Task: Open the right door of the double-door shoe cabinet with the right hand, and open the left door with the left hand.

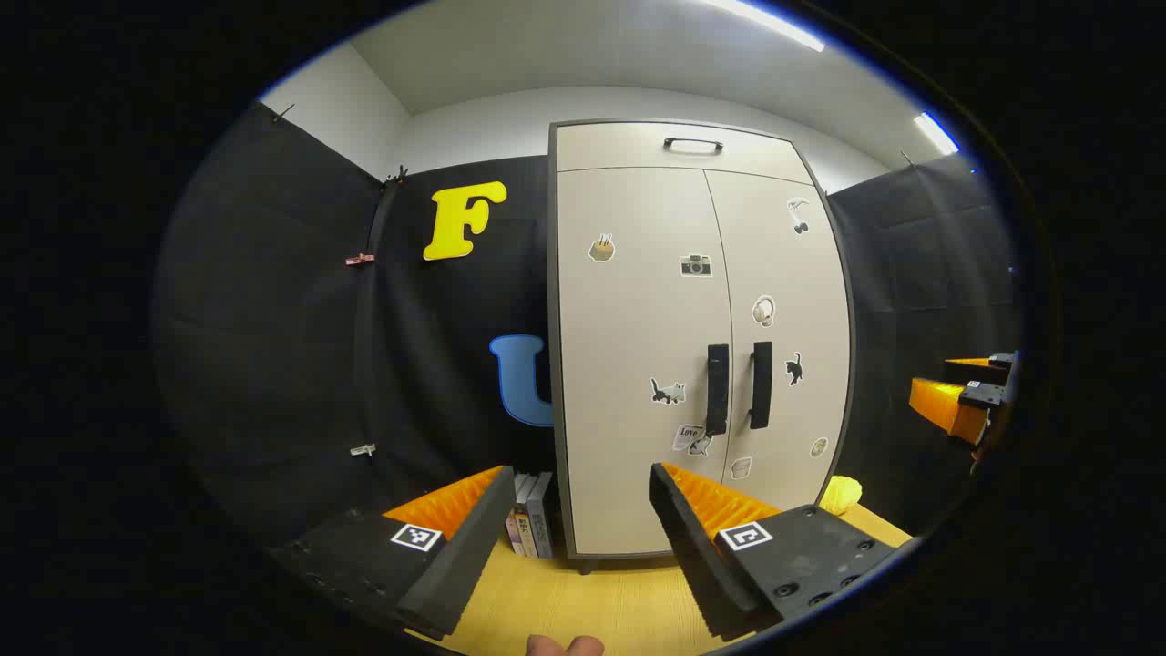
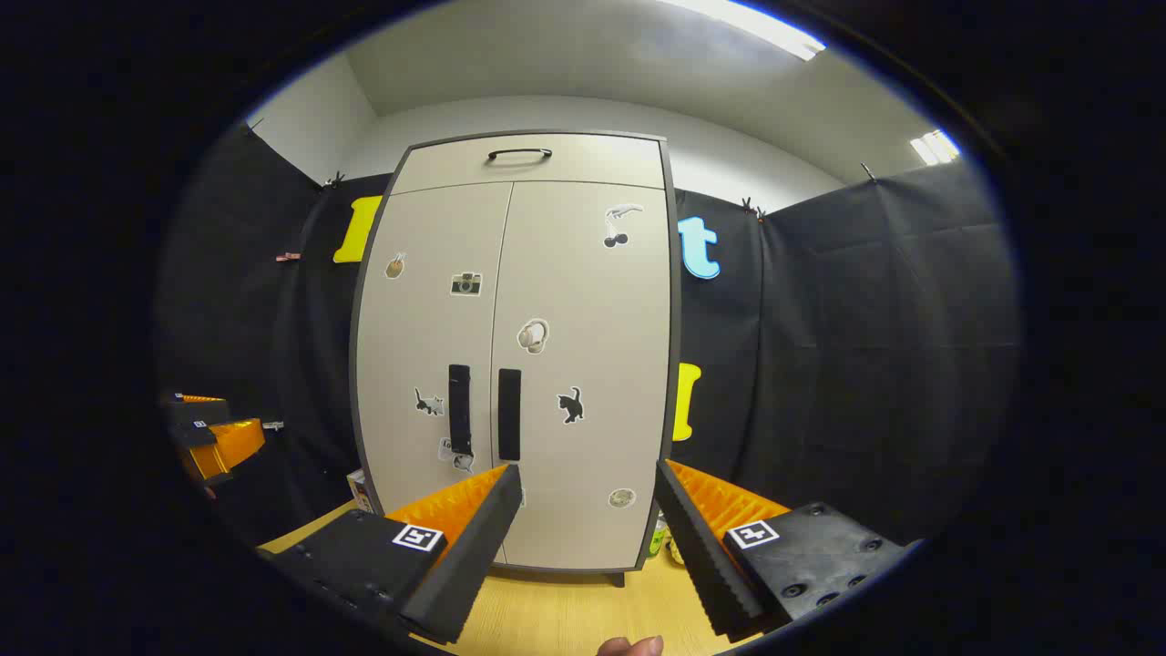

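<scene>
Centrally in both views stood the shoe cabinet, doors closed. Both grippers' fingers were spread, empty. Its stiff, probably light right door seemed best gripped at the vertical black handle.

left gripper, right gripper, black bodies, orange ribbed finger pads, square markers, screws

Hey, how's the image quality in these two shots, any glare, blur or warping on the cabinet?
Left gripper view: sharp and evenly lit, the cabinet bows outward from fisheye warping, and the ceiling light is blown out. Right gripper view: the same bulging of the cabinet, its handles crisp, no glare on the doors, and a bright ceiling light overexposed at the top.
</scene>
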